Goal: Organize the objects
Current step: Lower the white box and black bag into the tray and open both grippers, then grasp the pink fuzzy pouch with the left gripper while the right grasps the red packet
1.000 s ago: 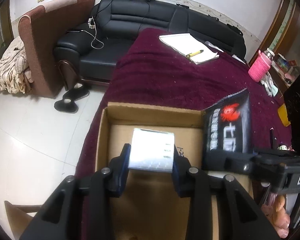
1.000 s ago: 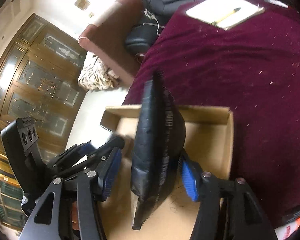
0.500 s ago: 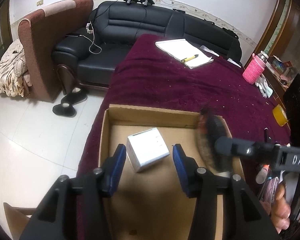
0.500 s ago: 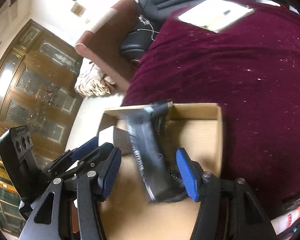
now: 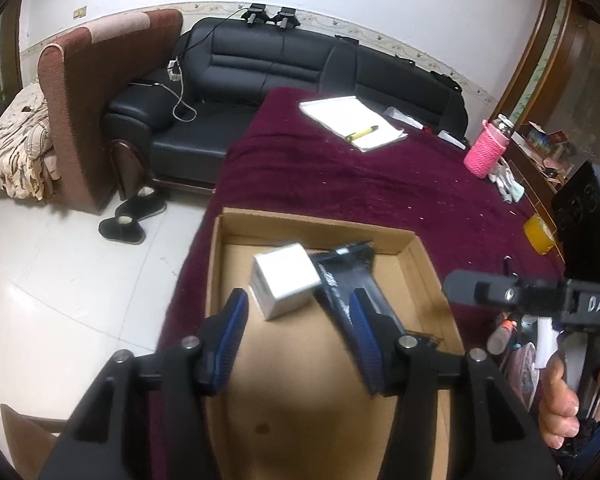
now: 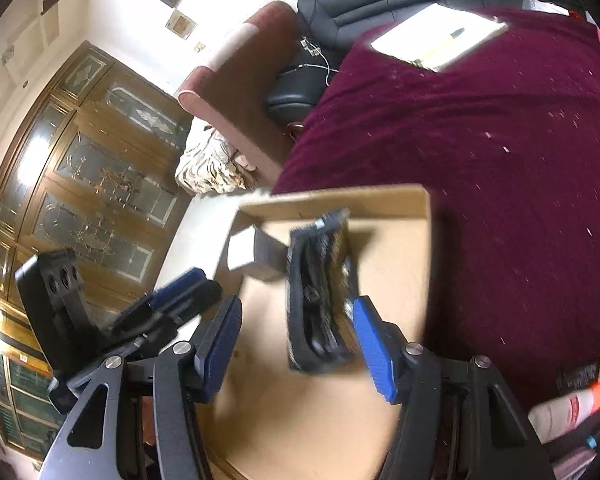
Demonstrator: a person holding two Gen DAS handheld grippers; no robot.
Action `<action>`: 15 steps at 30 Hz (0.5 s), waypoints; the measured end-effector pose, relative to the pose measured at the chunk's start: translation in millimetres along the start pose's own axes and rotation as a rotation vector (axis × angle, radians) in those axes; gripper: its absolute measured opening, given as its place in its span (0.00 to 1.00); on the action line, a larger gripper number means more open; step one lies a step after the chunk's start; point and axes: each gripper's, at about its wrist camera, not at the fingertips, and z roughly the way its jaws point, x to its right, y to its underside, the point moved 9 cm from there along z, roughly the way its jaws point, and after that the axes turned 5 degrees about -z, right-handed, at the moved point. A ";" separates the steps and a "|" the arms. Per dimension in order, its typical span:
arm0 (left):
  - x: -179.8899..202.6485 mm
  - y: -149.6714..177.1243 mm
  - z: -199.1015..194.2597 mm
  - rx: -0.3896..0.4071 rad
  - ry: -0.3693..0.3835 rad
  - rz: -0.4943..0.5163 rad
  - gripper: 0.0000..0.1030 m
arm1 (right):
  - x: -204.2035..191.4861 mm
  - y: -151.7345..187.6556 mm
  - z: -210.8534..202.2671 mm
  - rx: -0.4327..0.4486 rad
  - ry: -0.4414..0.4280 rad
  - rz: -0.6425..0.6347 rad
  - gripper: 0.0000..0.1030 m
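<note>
Both grippers parted, nothing clamped.
Left gripper (image 5: pixel 298 330) tilted downward, jaws just opening, blue pads (image 5: pixel 234 326) pressing on nothing. Right gripper (image 6: pixel 296 340) likewise angled down, pads (image 6: pixel 374 354) spread and gripping nothing; seen from the left wrist as a black bar (image 5: pixel 516 294) at right, with a hand (image 5: pixel 564 402) wrapped round its grip below.

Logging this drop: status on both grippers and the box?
Left gripper open, jaws just opening. Right gripper open. Silver box and black pouch inside cardboard box. Nothing blocking.
</note>
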 end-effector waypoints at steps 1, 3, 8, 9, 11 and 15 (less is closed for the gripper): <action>3.0 1.8 -0.6 0.001 0.005 0.000 0.54 | 2.0 5.8 -3.2 -0.006 -0.004 0.002 0.62; 9.7 6.6 -1.6 -0.002 0.014 -0.001 0.54 | 2.9 15.0 -11.6 -0.010 -0.005 -0.011 0.62; 36.4 20.2 -12.0 0.006 0.044 0.027 0.54 | 5.2 37.3 -55.7 0.029 0.020 -0.093 0.95; 45.0 22.9 -15.4 0.010 0.055 0.039 0.54 | 7.2 39.9 -68.4 0.058 0.030 -0.103 0.96; 62.1 28.8 -20.8 0.011 0.074 0.066 0.56 | 12.1 45.2 -94.7 0.105 0.046 -0.121 0.96; 111.4 51.4 -25.5 -0.007 0.124 0.164 0.58 | 31.4 60.3 -146.3 0.208 0.072 -0.122 0.95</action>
